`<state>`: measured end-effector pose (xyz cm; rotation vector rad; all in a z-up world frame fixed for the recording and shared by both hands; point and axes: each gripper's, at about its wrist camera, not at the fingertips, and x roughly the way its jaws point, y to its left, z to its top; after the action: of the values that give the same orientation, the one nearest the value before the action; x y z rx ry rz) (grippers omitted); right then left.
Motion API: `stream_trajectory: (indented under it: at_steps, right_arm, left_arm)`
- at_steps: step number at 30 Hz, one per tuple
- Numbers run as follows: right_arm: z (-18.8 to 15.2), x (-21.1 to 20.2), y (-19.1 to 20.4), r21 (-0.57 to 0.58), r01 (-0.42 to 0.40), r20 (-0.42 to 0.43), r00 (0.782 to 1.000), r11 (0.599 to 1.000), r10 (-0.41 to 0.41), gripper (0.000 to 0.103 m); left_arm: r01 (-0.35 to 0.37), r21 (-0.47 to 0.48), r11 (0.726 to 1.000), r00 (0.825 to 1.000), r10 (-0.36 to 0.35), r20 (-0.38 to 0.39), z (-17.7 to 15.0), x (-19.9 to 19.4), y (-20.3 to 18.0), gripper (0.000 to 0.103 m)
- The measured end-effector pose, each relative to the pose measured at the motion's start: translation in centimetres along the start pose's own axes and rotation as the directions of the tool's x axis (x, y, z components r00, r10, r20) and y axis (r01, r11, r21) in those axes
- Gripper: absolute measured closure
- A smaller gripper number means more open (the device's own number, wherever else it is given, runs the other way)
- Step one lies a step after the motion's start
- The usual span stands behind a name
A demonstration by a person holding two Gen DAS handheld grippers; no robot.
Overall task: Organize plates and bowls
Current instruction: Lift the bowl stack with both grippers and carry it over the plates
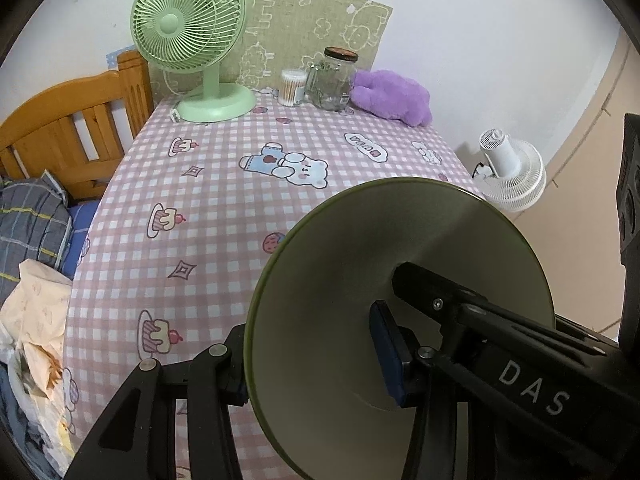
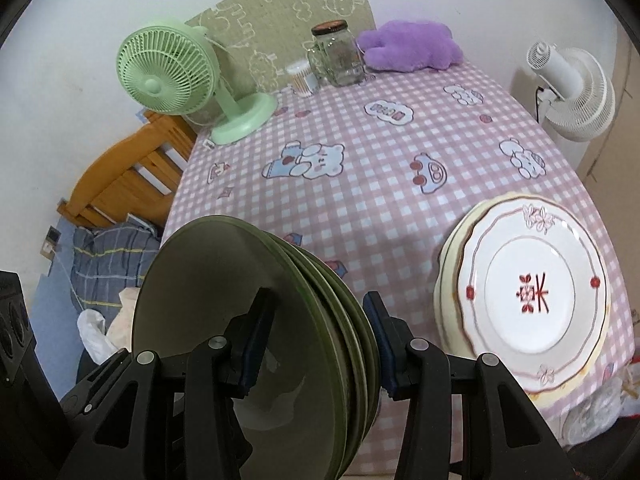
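My right fingers (image 2: pixel 256 344) and left gripper (image 1: pixel 316 364) each clamp the green plates (image 2: pixel 248 320) edge-up, half-open across the stack, keeping them together off the counter (image 2: pixel 360 152).

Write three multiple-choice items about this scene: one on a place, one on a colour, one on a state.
1. Where does the white plate lie?
A. on the table's near right part
B. beside the green fan
C. on the bed

2. What colour is the plush at the table's far edge?
A. yellow
B. purple
C. red

3. How are the green plates held?
A. flat on the cloth
B. on edge, clamped in both tongs
C. leaning on the jar

Key:
1 A: the right view shows it on top of another plate at the near right of the checked cloth.
2 B: it is purple in both views.
3 B: the right tongs press on the stack from both sides, and the left tongs grip it too.
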<state>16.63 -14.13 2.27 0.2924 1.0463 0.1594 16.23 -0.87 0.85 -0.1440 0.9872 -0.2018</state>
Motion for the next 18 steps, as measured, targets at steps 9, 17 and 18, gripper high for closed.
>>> stream_trajectory:
  at_steps: [9,17,18]
  right_arm:
    - [1.5,-1.0,-3.5,-0.052,-0.037,-0.023,0.999,0.998,0.036,0.055]
    - [2.3,-1.7,-6.9,-0.075,-0.064,-0.048,0.997,0.995,0.06,0.055]
    - [2.4,-1.8,-7.3,-0.077,-0.066,-0.049,0.997,0.995,0.062,0.055]
  left_arm:
    - [-0.043,-0.053,0.998,0.999,0.044,0.011,0.1,0.5,-4.1,0.055]
    - [-0.069,-0.082,0.994,0.997,0.07,0.013,0.0,1.2,-7.5,0.055]
    - [-0.071,-0.085,0.994,0.997,0.073,0.013,0.0,1.3,-7.9,0.055]
